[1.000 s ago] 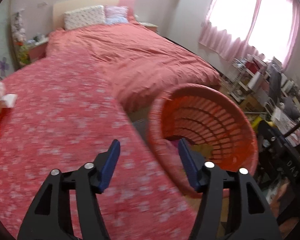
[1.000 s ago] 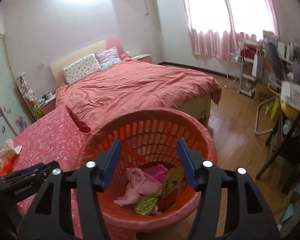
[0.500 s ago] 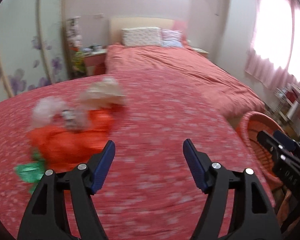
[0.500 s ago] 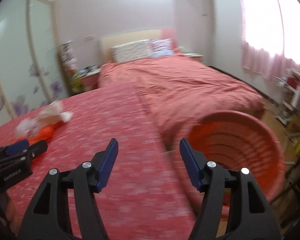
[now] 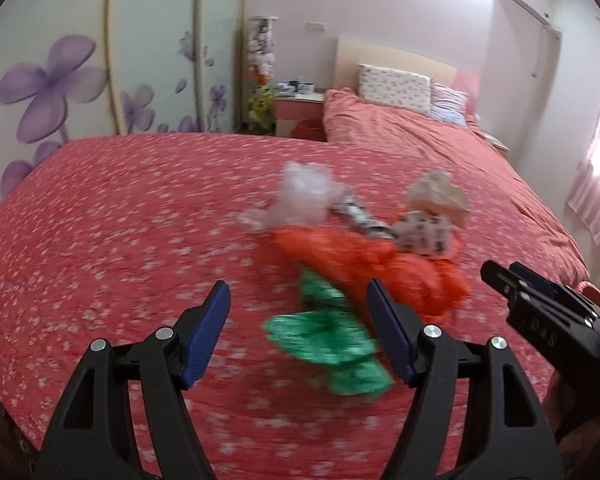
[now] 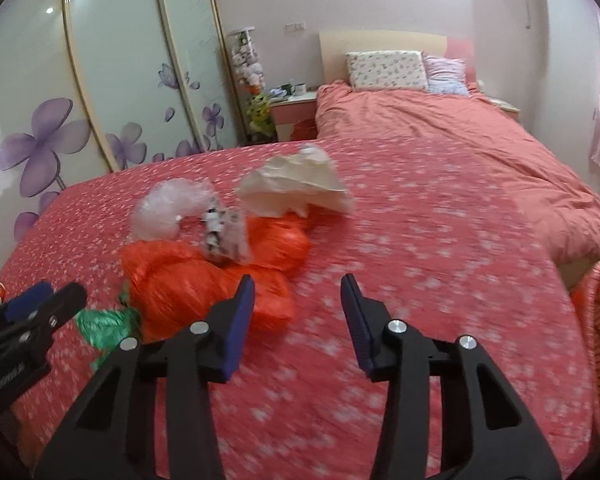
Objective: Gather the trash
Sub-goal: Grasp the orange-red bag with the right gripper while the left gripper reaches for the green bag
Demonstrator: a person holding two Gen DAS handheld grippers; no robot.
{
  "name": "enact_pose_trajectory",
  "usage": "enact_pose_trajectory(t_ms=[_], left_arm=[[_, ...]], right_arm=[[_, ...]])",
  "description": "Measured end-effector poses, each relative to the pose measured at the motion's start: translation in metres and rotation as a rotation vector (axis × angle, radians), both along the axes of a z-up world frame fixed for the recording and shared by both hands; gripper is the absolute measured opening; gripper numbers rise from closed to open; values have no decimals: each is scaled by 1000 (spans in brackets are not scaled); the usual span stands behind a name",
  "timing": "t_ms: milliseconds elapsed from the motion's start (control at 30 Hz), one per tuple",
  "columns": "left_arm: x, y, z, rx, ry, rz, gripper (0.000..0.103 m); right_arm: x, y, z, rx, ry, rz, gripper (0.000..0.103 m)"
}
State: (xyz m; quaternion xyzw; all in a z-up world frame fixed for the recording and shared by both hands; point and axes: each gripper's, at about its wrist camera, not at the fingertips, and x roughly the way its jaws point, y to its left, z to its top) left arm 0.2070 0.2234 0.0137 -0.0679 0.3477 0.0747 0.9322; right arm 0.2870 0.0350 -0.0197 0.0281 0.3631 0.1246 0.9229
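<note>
Orange plastic bag (image 5: 384, 268) on floral bedspread (image 5: 120, 216); your left gripper (image 5: 300, 336) open, empty; right gripper (image 6: 298, 320) closing, nothing between fingers.

1. My left gripper (image 5: 298, 334) is a black plastic clamp with two broad arms, each pierced by a triangular cut-out.
2. Its fingers (image 5: 206, 334) end in flat, dark blue pads with a faintly ribbed face.
3. Four round silver screw heads sit on the arms, two to a side.
4. My right gripper (image 6: 298, 322) is built the same: black arms, triangular openings, blue pads, four silver screws.
5. Seen from the side in the left camera, the right gripper's black body carries pale printed lettering, too blurred to read in full.
6. In the right camera, the left gripper's flank shows similar small white lettering, unreadable.
</note>
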Motion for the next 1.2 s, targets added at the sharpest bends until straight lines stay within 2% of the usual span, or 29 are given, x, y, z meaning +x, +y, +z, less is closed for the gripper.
enact_pose_trajectory(t_ms=[300,333,367,400,433,467,767,967,1200], left_arm=[[-1,28,-14,-48,27,36,70],[0,28,-15,-52,28,36,70],[-2,27,-15,-53,27,35,70],[-1,27,-15,-53,25,32,70],[0,27,-14,-52,23,30,70],[0,27,-14,-51,21,28,70],[10,12,-28,-73,70,-3,69],[13,4,-38,-77,98,-9,68],[23,-4,-48,-92,142,-17,61]], right_arm=[[39,27,-33,-15,140,5,41],[41,28,-38,-25,153,2,33],[41,26,-43,-36,165,-1,20],[38,22,-44,-37,153,-7,17],[36,19,-44,-23,158,-6,9],[35,15,-43,-9,160,-6,7],[4,-47,-28,-31,78,-115,5],[-22,-95,-11,5,18,-159,5],[-38,-126,-4,-9,-7,-211,5]])
